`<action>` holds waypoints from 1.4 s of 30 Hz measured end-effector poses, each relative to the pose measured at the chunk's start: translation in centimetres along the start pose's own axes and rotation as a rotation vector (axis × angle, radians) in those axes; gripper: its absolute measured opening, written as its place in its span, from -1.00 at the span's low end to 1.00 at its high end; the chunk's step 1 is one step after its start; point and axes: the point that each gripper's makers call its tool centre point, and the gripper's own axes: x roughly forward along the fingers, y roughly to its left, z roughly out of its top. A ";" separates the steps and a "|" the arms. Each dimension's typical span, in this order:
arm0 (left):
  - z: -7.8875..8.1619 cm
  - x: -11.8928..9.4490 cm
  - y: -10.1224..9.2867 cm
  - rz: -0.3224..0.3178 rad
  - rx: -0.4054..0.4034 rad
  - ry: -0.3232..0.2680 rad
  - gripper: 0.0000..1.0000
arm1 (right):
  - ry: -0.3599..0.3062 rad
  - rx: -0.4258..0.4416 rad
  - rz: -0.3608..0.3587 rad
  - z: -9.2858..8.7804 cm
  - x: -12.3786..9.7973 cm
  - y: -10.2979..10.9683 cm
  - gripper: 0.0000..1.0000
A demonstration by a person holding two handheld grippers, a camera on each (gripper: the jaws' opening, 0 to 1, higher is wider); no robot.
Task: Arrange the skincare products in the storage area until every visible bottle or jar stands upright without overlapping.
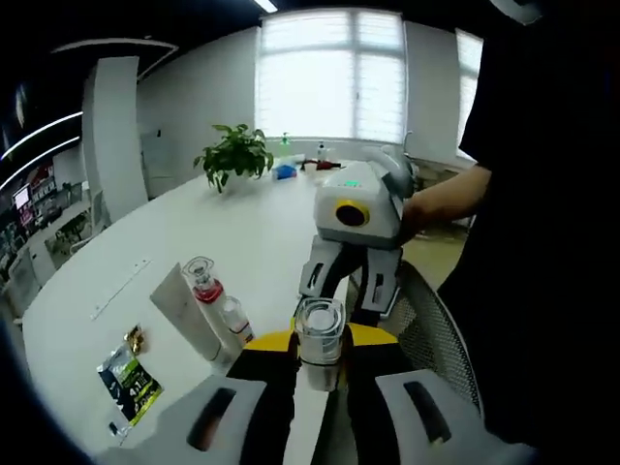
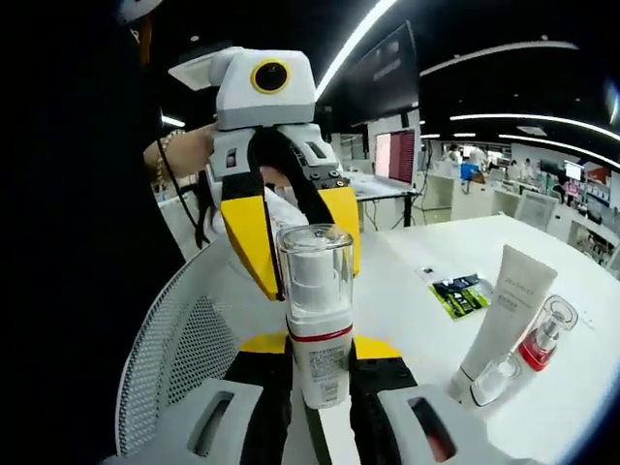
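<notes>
A pump bottle (image 2: 318,329) with a clear cap, a white body and a red band stands between the two grippers, which face each other over the table edge. My right gripper (image 2: 318,373) is shut on its lower body. The yellow jaws of my left gripper (image 2: 305,276) reach down and close against the cap. In the left gripper view the same pump bottle (image 1: 320,339) sits between the tips of my left gripper (image 1: 320,349), with the right gripper (image 1: 351,289) just behind it. A white tube (image 1: 184,315) and a clear bottle with red inside (image 1: 215,302) lean together on the table.
The white table (image 1: 242,232) carries a green sachet (image 1: 129,380) and a potted plant (image 1: 235,153) far back. A mesh chair back (image 2: 184,349) curves under the grippers. The white tube (image 2: 509,300), the red-filled bottle (image 2: 538,344) and the sachet (image 2: 460,291) lie to the right.
</notes>
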 end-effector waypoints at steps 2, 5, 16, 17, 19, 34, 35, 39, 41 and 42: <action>-0.3 0.1 0.0 0.003 0.021 0.017 -0.62 | 0.006 0.002 0.010 -0.3 0.1 0.1 -0.78; -0.4 0.0 0.5 0.029 0.038 0.033 -0.54 | 0.011 0.003 0.019 -0.7 0.2 0.0 -0.78; -0.4 0.3 0.8 0.006 0.100 0.073 -0.55 | 0.032 -0.005 0.023 -1.4 0.2 -0.4 -0.78; -0.4 0.4 0.9 0.007 0.096 0.074 -0.55 | 0.034 -0.002 0.020 -1.6 0.2 -0.6 -0.78; -0.6 0.6 1.1 0.008 0.086 0.077 -0.56 | 0.036 0.004 0.012 -1.8 0.1 -0.8 -0.77; -1.4 2.4 2.4 -0.010 0.130 0.110 -0.59 | 0.057 0.115 -0.140 -3.5 0.1 -3.1 -0.56; -1.5 2.4 2.5 -0.010 0.132 0.113 -0.59 | 0.065 0.116 -0.146 -3.8 0.1 -3.2 -0.54; -1.7 2.6 3.4 -0.019 0.133 0.118 -0.59 | 0.062 0.150 -0.172 -4.3 0.0 -3.1 -0.44; -1.9 2.8 3.9 -0.023 0.123 0.112 -0.59 | 0.087 0.157 -0.196 -4.7 -0.2 -3.4 -0.33; -2.0 3.0 4.1 -0.025 0.122 0.114 -0.59 | 0.104 0.157 -0.212 -5.0 -0.3 -3.7 -0.29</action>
